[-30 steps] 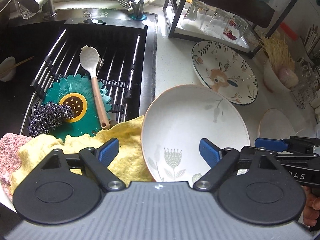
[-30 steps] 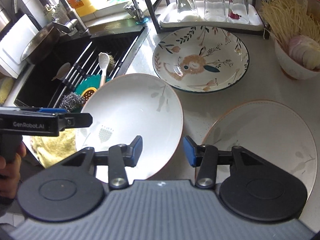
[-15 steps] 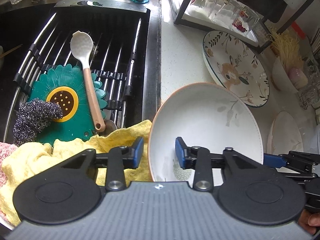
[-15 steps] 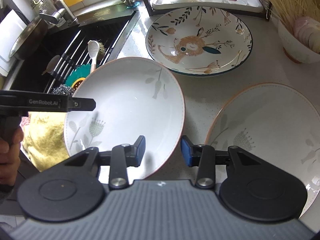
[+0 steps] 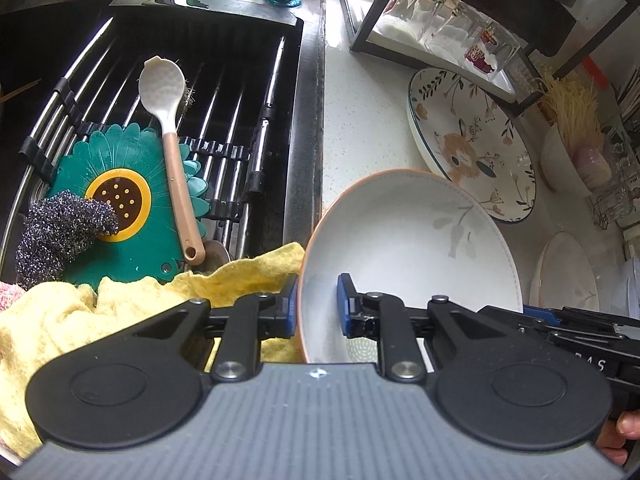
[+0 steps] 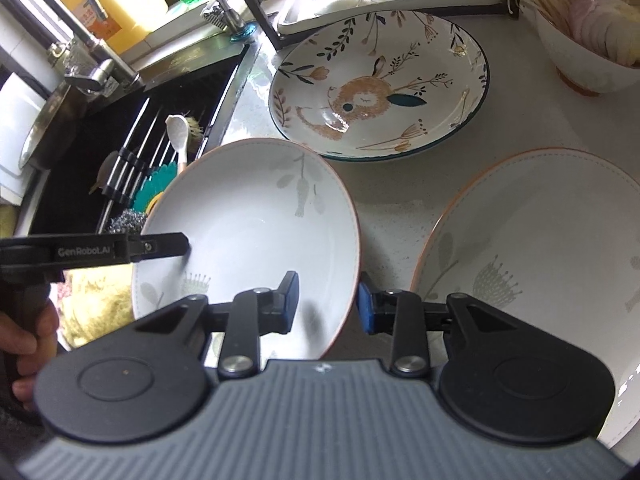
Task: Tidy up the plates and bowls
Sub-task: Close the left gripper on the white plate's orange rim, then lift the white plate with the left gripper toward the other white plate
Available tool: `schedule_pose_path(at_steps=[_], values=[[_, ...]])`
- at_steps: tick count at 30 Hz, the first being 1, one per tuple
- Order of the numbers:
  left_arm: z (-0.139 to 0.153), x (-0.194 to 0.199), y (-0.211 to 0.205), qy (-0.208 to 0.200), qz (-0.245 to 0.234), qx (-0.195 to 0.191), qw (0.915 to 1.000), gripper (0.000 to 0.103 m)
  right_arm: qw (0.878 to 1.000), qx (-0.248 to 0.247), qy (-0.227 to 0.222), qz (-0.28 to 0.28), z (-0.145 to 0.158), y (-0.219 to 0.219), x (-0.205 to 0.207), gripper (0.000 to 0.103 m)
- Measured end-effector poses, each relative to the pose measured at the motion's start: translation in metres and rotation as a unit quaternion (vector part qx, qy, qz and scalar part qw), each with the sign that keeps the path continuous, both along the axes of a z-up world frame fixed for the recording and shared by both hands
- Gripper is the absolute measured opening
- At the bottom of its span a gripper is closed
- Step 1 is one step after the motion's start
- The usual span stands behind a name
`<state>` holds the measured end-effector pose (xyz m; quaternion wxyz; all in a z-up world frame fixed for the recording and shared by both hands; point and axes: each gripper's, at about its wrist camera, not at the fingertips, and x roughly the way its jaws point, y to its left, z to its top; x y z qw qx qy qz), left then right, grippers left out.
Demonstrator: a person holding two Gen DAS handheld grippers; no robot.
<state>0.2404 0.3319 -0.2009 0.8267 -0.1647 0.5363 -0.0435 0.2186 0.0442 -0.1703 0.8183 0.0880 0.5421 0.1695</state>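
Note:
A white bowl-plate with an orange rim is held between both grippers, tilted above the counter edge; it also shows in the right wrist view. My left gripper is shut on its left rim. My right gripper straddles its right rim, jaws closed in on it. A second white plate with an orange rim lies on the counter at the right. A rabbit-pattern plate lies behind, also in the left wrist view.
The sink at left holds a rack, a green flower mat, a spoon, a scourer and a yellow cloth. A glass rack stands at the back. A bowl of noodles is far right.
My left gripper closed from wide open onto the bowl's left rim. My right gripper moved onto its right rim. The bowl has tilted up a little.

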Motion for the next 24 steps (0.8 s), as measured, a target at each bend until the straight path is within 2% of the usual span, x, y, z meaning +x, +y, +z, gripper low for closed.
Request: schedule_pose_path(at_steps=[7,16,21,24], values=[[0.004,-0.002,0.008,0.003,0.009,-0.026,0.9996,0.017,1.0,0.018,0.005,-0.011,0.002,-0.005,0.002,0.034],[0.023,-0.015,0.005,-0.013,0.013,-0.016,0.9997,0.015,0.998,0.054,0.012,-0.014,0.01,-0.015,0.004,0.034],[0.038,-0.022,0.006,-0.027,0.022,-0.028,0.999,0.015,0.998,0.062,-0.009,-0.003,0.029,-0.017,0.0,0.034],[0.057,-0.024,0.001,-0.042,0.022,-0.022,0.9987,0.015,0.997,0.068,-0.018,-0.005,0.043,-0.021,0.0,0.034]])
